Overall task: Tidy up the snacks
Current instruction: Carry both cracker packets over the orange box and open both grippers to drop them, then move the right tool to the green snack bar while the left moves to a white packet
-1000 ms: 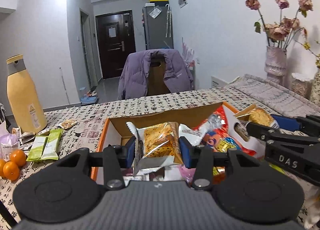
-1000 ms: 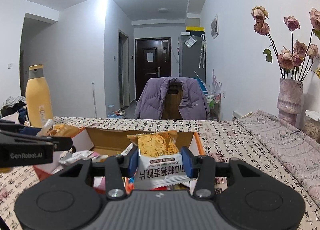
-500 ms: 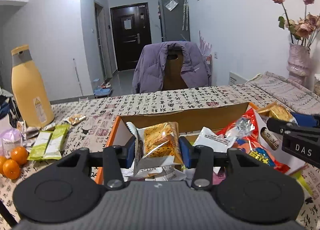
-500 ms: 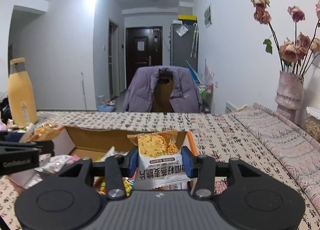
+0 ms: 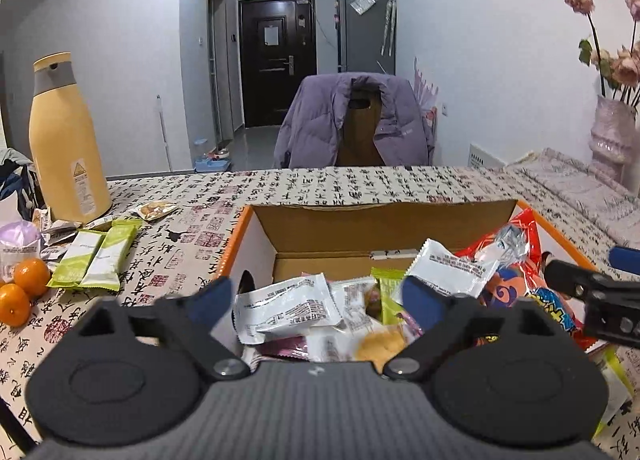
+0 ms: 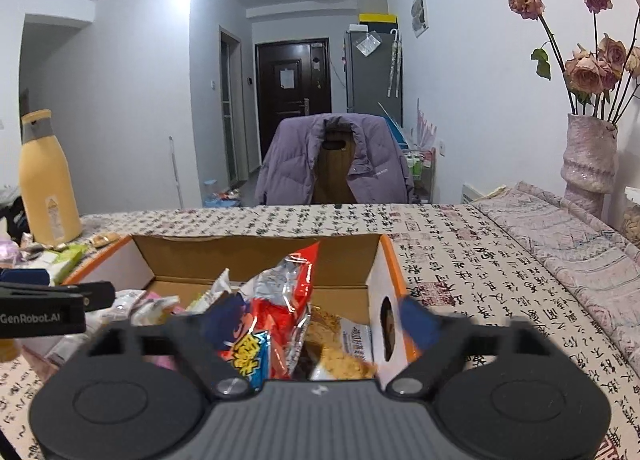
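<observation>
Both tools, left [image 5: 316, 296] and right [image 6: 316, 320], hang released over the snack-filled box [image 5: 360, 215]; green packets [image 5: 96, 260] at nine o'clock.

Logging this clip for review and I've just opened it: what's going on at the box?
A person with two handheld grippers is sorting snacks into an orange cardboard box. The left gripper and the right gripper both hang open over the box, holding nothing. Packets, including a red chip bag, are piled inside. Two green bars and some oranges lie on the table by a yellow bottle.
</observation>
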Tool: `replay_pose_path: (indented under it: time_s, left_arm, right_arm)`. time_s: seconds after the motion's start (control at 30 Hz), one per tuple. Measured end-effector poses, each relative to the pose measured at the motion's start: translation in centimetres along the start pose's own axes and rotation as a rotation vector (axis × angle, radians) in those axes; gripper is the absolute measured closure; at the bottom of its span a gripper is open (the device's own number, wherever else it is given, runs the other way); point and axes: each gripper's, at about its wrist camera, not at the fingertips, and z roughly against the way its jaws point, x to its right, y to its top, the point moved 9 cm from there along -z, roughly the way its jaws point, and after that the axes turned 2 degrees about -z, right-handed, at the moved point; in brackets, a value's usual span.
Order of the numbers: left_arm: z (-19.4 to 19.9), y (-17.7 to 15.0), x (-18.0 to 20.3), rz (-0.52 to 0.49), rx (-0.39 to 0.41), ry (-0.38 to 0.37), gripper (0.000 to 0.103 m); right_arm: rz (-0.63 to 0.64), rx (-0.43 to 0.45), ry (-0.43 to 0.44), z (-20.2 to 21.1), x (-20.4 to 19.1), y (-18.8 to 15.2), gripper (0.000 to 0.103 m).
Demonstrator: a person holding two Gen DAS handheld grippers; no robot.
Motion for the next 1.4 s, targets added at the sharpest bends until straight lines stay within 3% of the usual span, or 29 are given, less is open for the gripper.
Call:
replay_pose_path:
  time_s: [0.07, 0.1, 0.8, 1.17, 1.4]
  left_arm:
    - [0.4, 0.0, -0.4, 0.014, 0.013, 0.010, 0.000]
    - [0.5, 0.0, -0.4, 0.017, 0.016, 0.007, 0.000]
    - [5.5, -1.4, -1.3, 0.075, 0.056, -0.056, 0.000]
    - [8.7, -4.1, -1.1, 0.045, 0.060, -0.094, 0.000]
    - [9.4, -6.7, -0.9, 0.025, 0.009, -0.114, 0.000]
  right_arm:
    - [-0.008, 0.012, 0.006, 0.4, 0.1, 0.1, 0.007]
    - [-0.013, 0.014, 0.006, 0.6, 0.1, 0.1, 0.000]
    - [-0.002, 0.063, 0.005, 6.7, 0.4, -0.9, 0.000]
    - [0.041, 0.029, 0.024, 9.9, -0.5, -4.2, 0.000]
    - [0.040, -0.026, 0.031, 10.6, -0.5, -6.7, 0.000]
